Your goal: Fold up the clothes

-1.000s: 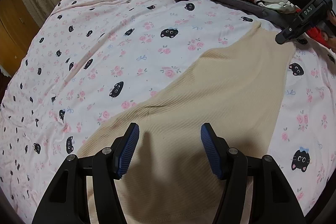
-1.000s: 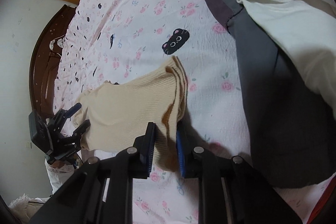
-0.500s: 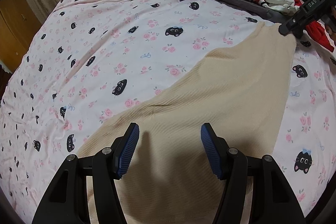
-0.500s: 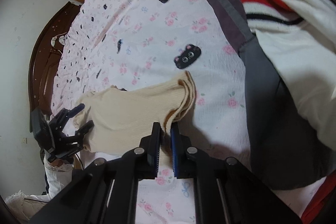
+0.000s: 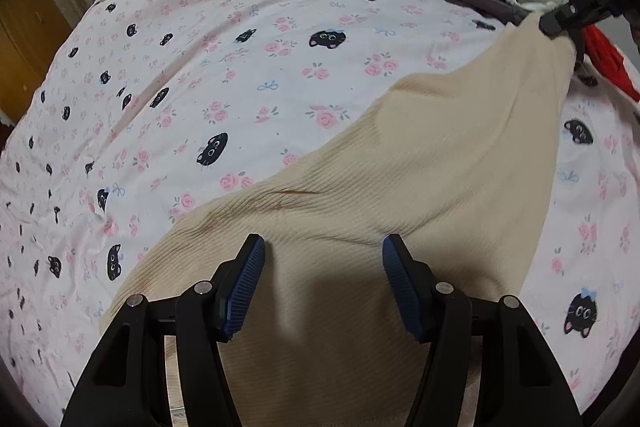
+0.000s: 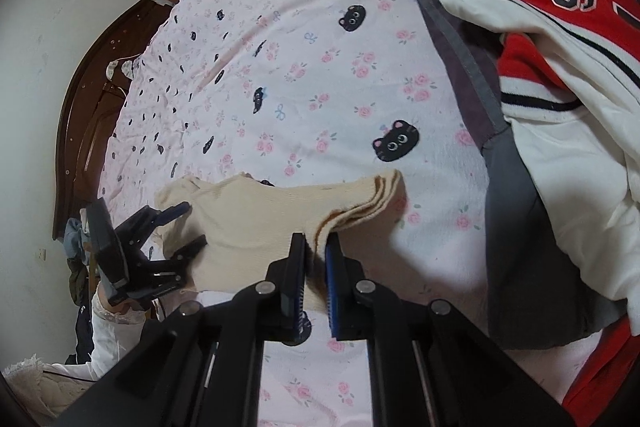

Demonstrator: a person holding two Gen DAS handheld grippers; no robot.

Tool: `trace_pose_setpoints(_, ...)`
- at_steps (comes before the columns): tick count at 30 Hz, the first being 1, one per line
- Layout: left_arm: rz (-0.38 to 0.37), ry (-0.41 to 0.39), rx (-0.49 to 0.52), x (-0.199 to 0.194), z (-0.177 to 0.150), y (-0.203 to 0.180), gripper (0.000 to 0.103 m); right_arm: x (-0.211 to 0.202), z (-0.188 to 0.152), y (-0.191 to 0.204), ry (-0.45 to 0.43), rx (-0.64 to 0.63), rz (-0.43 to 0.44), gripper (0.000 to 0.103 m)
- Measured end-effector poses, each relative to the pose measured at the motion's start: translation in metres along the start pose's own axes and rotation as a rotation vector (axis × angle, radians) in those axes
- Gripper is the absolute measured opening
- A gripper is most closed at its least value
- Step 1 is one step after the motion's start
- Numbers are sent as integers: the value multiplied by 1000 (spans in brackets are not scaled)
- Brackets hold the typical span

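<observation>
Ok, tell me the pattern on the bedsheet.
Bedsheet: pink roses and black cat faces, clearest from the left wrist.

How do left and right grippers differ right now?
The left gripper stands open above the beige ribbed garment, gripping nothing; the right gripper is shut on that garment's far edge. The left's end lies on the bed; the right's edge is raised. Both have blue pads.

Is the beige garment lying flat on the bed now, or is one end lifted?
One end is lifted. The right tongs, just closed, pinch the beige garment by its edge; the cloth rises to them above the bedsheet.
</observation>
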State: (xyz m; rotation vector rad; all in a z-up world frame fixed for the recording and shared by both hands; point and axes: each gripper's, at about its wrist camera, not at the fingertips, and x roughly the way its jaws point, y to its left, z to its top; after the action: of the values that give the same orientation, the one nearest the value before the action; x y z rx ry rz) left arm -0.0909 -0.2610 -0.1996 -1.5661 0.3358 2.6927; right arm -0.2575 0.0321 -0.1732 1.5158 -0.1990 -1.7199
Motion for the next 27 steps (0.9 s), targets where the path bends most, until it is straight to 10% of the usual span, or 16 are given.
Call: trace_pose_setpoints(27, 97, -3, -265, -48, -50, 125, 56, 100, 13, 194, 187, -342, 0, 10)
